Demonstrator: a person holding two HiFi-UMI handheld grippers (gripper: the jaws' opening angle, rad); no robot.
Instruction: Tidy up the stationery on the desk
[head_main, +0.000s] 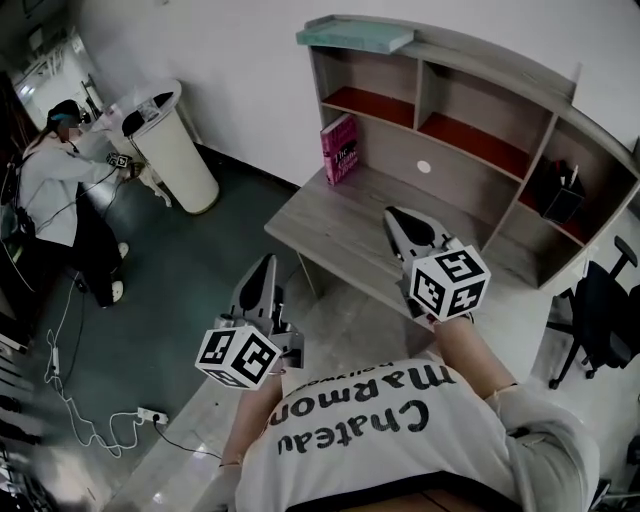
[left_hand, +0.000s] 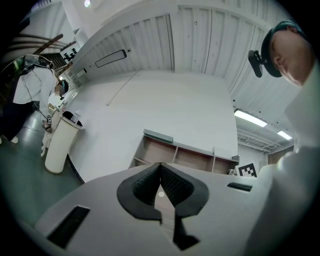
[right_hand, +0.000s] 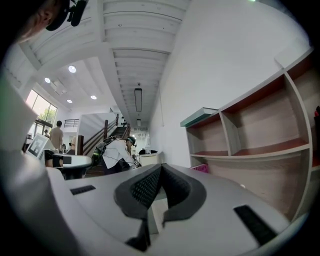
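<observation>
A grey desk (head_main: 335, 235) with a shelf hutch (head_main: 470, 95) stands ahead of me. A pink book (head_main: 340, 148) stands upright at the desk's back left, and its edge shows in the right gripper view (right_hand: 201, 168). A black pen holder (head_main: 562, 195) sits in the right-hand compartment. A teal flat item (head_main: 355, 37) lies on top of the hutch. My left gripper (head_main: 265, 263) hovers off the desk's front left corner, shut and empty (left_hand: 160, 164). My right gripper (head_main: 393, 213) is over the desktop's middle, also shut with nothing in it (right_hand: 161, 166).
A white cylindrical bin (head_main: 172, 140) stands at the back left, with a person (head_main: 55, 185) beside it. A black office chair (head_main: 603, 318) is at the right. A power strip (head_main: 152, 413) and cable lie on the floor at the lower left.
</observation>
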